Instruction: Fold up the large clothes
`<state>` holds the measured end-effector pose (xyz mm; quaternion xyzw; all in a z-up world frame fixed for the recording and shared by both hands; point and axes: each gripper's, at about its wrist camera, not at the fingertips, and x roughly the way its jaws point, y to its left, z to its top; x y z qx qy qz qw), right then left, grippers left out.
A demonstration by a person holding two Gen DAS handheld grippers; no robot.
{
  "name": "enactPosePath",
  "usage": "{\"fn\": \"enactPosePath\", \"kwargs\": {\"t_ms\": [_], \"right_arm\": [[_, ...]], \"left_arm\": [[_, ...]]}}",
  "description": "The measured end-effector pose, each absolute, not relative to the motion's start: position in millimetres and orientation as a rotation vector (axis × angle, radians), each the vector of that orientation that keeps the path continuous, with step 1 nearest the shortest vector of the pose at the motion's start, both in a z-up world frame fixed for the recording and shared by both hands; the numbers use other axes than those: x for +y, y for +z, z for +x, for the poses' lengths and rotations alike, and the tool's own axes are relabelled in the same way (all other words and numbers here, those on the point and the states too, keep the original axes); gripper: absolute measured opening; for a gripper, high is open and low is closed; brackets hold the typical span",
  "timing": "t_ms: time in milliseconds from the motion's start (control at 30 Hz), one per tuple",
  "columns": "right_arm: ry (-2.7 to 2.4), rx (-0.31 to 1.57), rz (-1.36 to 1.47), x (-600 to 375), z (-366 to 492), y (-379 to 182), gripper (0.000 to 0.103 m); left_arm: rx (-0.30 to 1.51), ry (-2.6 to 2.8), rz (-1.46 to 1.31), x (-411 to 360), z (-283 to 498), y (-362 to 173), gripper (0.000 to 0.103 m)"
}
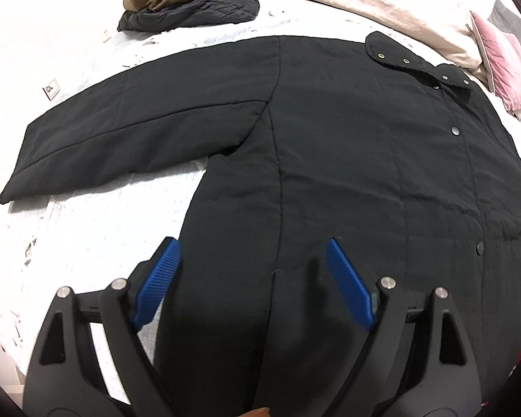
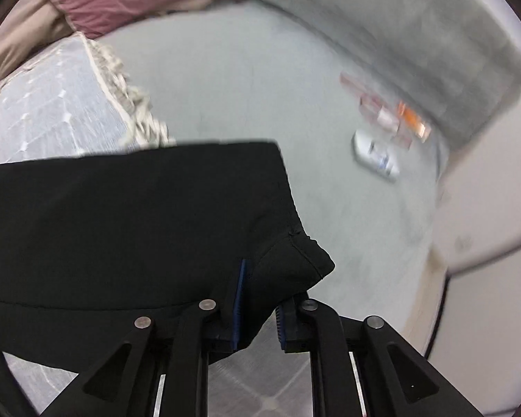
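**Right jaws on sleeve end, left jaws wide over the hem**

While the black quilted snap-front coat (image 1: 330,146) lies spread flat, front up, on the white bedspread (image 1: 87,236), the two hands sit at opposite jobs. Left gripper (image 1: 253,274) hovers over the near part of the coat body, blue pads set wide apart, nothing between them but the cloth below; no grip. One sleeve (image 1: 121,139) runs out long to the left, its axis across the bed, cuff at the far left end.

Right gripper (image 2: 260,299) is drawn narrow, pinching a black cloth corner (image 2: 295,260) that reads as the other sleeve's cuff end, past the fringed bed edge with grey floor (image 2: 243,87) beyond. Background blurred.

Judgement: the held sleeve's length runs left from the right jaws toward the coat body, so the fold goes leftward over the chest. Right hand owns that move; left is better placed for the near hem or the free sleeve.
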<state>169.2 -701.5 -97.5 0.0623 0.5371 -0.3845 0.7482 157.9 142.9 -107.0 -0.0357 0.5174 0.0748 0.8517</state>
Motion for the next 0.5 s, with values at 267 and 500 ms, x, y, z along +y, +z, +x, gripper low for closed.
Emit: {"fn": "enactPosePath", "kwargs": {"t_ms": [267, 500], "right_arm": [[-0.864, 1.109, 0.27, -737, 143, -59, 0.057], [-0.57, 1.065, 0.156, -650, 208, -3, 0.057]], "left_arm": [[1.077, 0.108, 0.019, 141, 194, -68, 0.086], [1.048, 0.02, 0.046, 91, 296, -37, 0.086]]}}
